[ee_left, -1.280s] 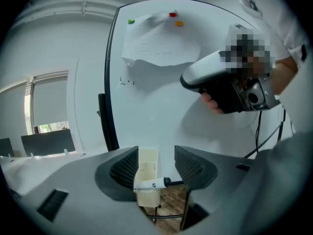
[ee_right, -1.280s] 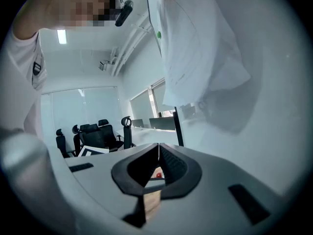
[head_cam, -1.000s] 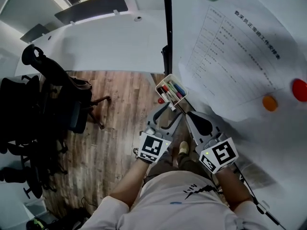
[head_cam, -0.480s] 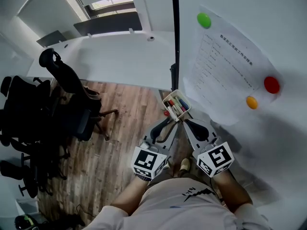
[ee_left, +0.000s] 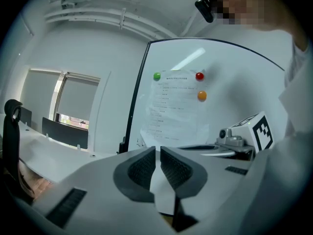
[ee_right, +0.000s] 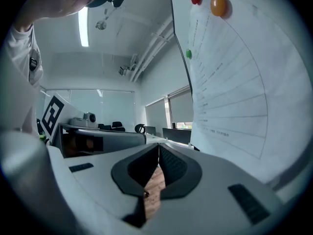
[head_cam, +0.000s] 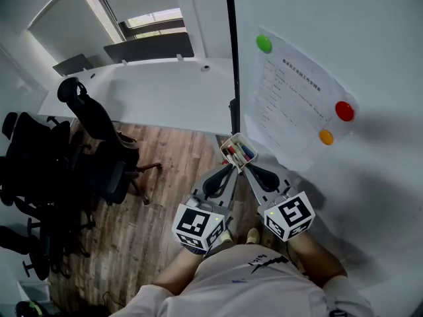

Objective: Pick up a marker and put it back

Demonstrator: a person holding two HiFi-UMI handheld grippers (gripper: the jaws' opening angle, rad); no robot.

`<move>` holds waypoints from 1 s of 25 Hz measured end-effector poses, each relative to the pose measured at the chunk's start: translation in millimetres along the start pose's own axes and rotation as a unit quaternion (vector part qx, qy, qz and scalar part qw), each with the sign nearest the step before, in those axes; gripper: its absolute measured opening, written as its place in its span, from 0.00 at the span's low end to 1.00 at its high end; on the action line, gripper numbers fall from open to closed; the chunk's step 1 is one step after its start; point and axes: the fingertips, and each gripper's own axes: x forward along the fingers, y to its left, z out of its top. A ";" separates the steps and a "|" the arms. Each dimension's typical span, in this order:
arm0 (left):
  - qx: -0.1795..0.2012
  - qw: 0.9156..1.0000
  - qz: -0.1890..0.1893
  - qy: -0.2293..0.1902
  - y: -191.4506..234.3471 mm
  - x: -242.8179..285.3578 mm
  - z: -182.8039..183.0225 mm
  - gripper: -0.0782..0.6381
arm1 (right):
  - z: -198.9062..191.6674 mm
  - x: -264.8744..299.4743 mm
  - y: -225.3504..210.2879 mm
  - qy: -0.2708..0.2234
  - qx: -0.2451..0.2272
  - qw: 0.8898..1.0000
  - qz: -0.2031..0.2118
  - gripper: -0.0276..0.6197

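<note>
Your left gripper (ee_left: 157, 153): jaws just been closing, now almost pressed together, nothing between. Your right gripper (ee_right: 159, 151): jaws pressed together, empty. Both held side by side, tips toward tray (head_cam: 228, 139) just ahead. Markers (head_cam: 236, 154) lie in tray, ungripped. Tray sits at whiteboard's (head_cam: 370, 78) lower corner, under paper sheet (head_cam: 291, 98).

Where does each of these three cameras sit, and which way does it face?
Head view: on the person's head, facing steeply down at the marker tray by the whiteboard; shows shirt, left gripper, right gripper.
Left gripper view: on the left gripper, facing the whiteboard's paper; fingers have just been closing, nothing between them; right gripper beside it.
Right gripper view: on the right gripper, facing along the whiteboard toward windows; fingers together, left gripper alongside.
Shared: all three show red magnet, orange magnet, green magnet.
</note>
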 end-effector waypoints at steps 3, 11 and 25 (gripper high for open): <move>0.001 1.000 -0.001 -0.006 -3.7 -0.1 6.0 0.16 | 7.9 -1.6 2.8 -0.005 -0.005 1.000 0.003 0.06; 0.001 1.000 0.000 -0.009 -5.7 -2.4 8.8 0.16 | 11.0 -4.3 6.7 -0.005 -0.008 1.000 0.003 0.06; -0.001 1.000 0.008 -0.009 -1.4 -10.7 5.5 0.15 | 8.1 -6.7 9.4 0.000 -0.009 1.000 -0.005 0.06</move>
